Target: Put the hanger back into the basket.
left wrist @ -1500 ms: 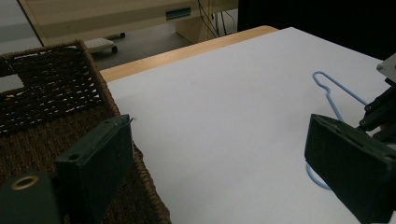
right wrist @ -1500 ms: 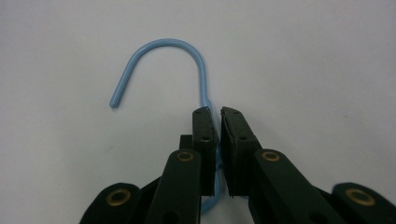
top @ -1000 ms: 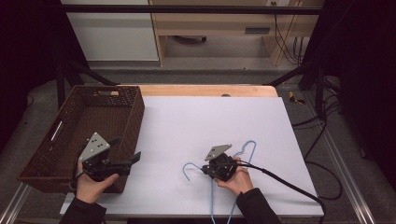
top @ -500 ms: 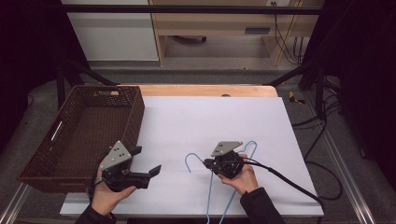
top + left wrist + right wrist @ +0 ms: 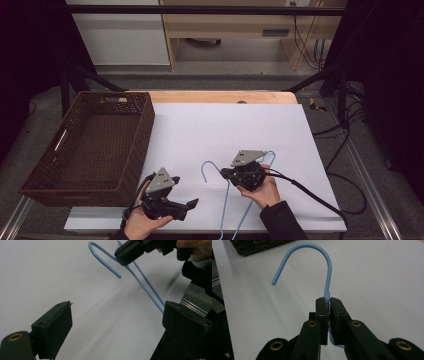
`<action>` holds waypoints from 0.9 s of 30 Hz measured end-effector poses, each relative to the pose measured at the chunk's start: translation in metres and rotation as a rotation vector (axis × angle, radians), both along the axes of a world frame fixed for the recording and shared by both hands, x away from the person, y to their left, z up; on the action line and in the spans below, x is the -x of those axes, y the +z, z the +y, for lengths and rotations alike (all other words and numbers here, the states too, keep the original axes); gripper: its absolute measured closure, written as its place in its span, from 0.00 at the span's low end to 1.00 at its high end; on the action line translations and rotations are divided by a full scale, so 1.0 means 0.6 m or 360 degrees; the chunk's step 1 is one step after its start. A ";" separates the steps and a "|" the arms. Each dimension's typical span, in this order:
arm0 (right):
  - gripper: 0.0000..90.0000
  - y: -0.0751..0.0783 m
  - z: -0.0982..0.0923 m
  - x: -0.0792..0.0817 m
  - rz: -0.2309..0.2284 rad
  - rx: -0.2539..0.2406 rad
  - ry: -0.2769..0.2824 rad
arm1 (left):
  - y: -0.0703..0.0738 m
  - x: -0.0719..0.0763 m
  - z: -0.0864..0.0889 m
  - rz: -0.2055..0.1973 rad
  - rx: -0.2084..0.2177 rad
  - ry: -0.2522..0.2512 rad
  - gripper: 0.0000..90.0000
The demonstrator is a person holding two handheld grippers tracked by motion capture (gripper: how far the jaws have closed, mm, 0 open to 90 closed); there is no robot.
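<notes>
Two claws at work: right claw (image 5: 328,305) clamped on the neck of the blue hanger (image 5: 226,200), which lies on the white worktop (image 5: 220,125); left claw (image 5: 117,322) jaws apart, near its lower wire, probably needing to close there next.

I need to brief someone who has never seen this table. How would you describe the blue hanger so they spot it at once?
Start at the white table top, with a brown wicker basket on its left edge. Near the front, right of centre, the right gripper is clamped on the neck of a thin light-blue wire hanger. It is the one coloured, slender thing there, its open hook curling toward the basket.
</notes>
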State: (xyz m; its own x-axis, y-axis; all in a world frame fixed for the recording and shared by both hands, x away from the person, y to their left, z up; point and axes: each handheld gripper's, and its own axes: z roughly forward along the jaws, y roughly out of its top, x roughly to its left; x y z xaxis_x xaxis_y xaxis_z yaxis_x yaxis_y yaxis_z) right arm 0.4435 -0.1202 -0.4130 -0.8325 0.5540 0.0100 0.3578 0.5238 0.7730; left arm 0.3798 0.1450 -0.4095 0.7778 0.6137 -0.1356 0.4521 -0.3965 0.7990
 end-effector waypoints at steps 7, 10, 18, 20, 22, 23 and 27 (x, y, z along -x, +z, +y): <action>0.96 0.001 -0.001 0.000 -0.0005 -0.0002 0.0001 | -0.013 -0.001 -0.037 0.0055 -0.0039 -0.0048 0.15; 0.96 0.002 -0.001 0.001 -0.0005 -0.0001 -0.0002 | -0.019 -0.003 -0.055 0.0084 -0.0048 -0.0056 0.19; 0.96 0.004 -0.003 0.002 -0.0015 -0.0001 0.0002 | -0.035 -0.019 -0.096 0.0202 -0.0034 -0.0076 0.28; 0.96 0.004 -0.004 0.002 -0.0016 -0.0005 0.0000 | -0.038 -0.019 -0.111 0.0213 -0.0033 -0.0089 0.32; 0.96 0.004 -0.004 0.002 -0.0018 -0.0004 0.0000 | -0.039 -0.019 -0.115 0.0216 -0.0037 -0.0093 0.35; 0.96 0.004 -0.004 0.002 -0.0017 -0.0004 -0.0001 | -0.041 -0.020 -0.124 0.0221 -0.0037 -0.0094 0.37; 0.96 0.004 -0.004 0.003 -0.0018 -0.0004 -0.0001 | -0.047 -0.023 -0.134 0.0237 -0.0037 -0.0096 0.49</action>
State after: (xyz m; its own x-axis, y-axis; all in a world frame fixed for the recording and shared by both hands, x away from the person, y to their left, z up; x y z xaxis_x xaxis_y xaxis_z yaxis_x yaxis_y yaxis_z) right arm 0.4420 -0.1223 -0.4107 -0.8321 0.5547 0.0020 0.3495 0.5216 0.7783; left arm 0.3934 0.0647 -0.4376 0.7857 0.5708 -0.2385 0.5396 -0.4438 0.7154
